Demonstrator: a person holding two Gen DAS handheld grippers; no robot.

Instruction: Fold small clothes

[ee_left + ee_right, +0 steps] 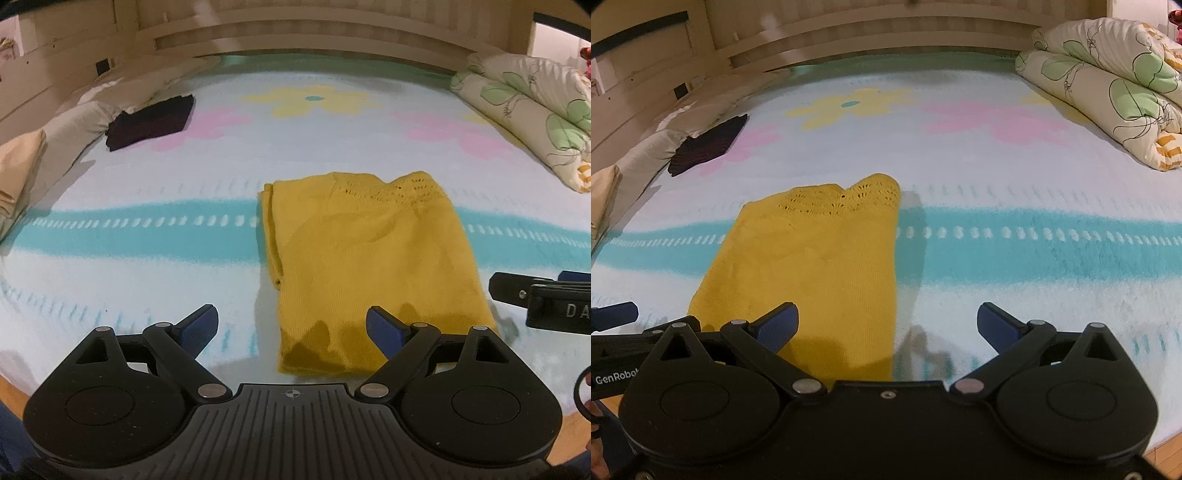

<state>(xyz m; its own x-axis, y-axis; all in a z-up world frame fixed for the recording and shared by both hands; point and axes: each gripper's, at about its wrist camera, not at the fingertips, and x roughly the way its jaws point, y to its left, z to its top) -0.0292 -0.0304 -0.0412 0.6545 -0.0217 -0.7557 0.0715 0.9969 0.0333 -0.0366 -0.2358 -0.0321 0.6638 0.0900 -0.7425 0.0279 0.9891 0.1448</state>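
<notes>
Both tools, left and right, gape empty; their bodies hide the yellow top's near hem.

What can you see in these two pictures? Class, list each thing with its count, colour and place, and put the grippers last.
knitted top: one, mustard yellow, folded, near edge of bed.
dark garment: one, blackish, folded, far left.
duvet: one, cream with green leaves, rolled, far right.
pillows: beige, left edge; count unclear.
bedspread: one, pale with flowers and a teal stripe.
left gripper: one, black, blue pads, open.
right gripper: one, same, open.
</notes>
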